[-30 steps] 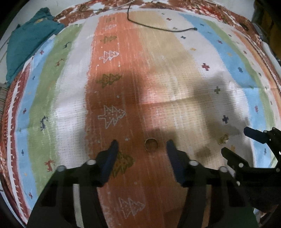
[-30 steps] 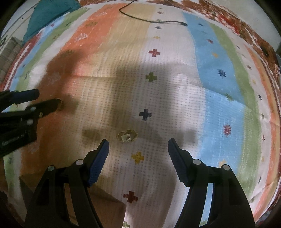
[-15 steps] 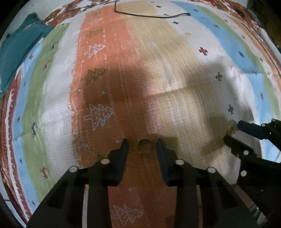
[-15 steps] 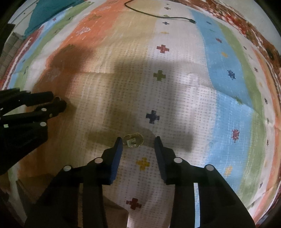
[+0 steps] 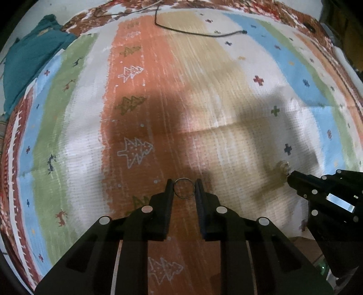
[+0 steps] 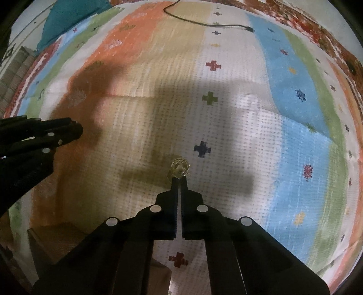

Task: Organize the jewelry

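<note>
Leftward, one plain ring [image 5: 184,188] is clamped between the left gripper [image 5: 183,186] fingertips over the striped rug [image 5: 68,127], seen only from the left wrist. One stone-set ring [image 6: 179,169] is pinched by the closed right gripper [image 6: 179,179], clear only from the right wrist. Two rings are counted.

floor: striped patterned rug [image 5: 204,95] | teal cloth [image 5: 29,56] at far-left edge | black cable [image 6: 204,21] at far edge

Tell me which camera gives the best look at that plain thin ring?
The left wrist view. There the ring sits centered between the left gripper's jaws, its whole round outline clear against the orange stripe of the cloth. The right wrist view shows only the left gripper side-on; the ring itself cannot be made out there.
</note>
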